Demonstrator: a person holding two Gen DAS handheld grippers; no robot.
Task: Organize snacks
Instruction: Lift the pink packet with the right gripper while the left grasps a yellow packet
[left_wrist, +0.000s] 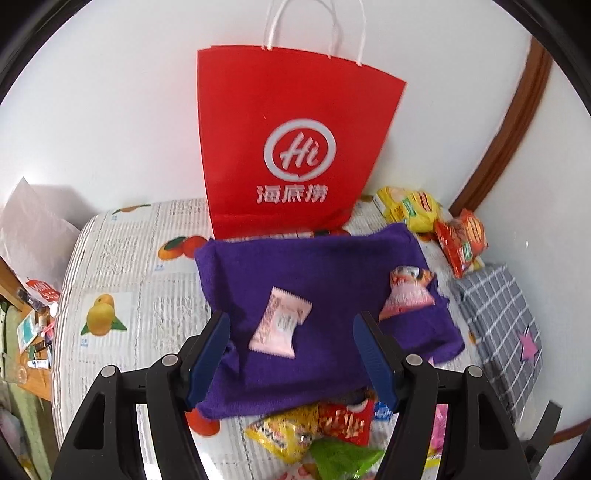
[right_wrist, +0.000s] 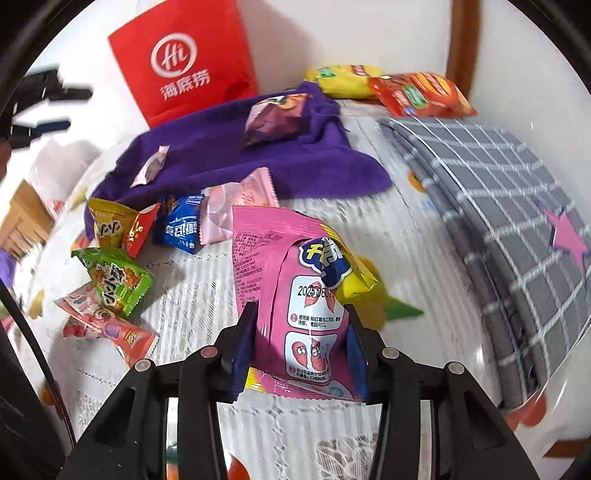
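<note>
Foil crinkles on the pink packet (right_wrist: 295, 295) clamped in the right gripper (right_wrist: 301, 325) above the table (right_wrist: 207, 295), while the left gripper (left_wrist: 291, 332) hangs unclenched over two small packets on a fuzzy purple cloth (left_wrist: 332, 266).

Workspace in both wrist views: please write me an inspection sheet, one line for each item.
Surface: table cover printed with fruit and text, purple cloth spread on it.
Job's things: pale pink packet on the cloth; bright pink packet between the right tool's pads; loose snack pile by the cloth's near edge; yellow and red packs by the wall.
Clutter: red paper bag upright at the wall; grey checked cushion.
Grippers: left tool open above the cloth; right tool shut on the bright pink packet.
Cables: nothing seen.
Surroundings: white wall, brown wooden trim.
</note>
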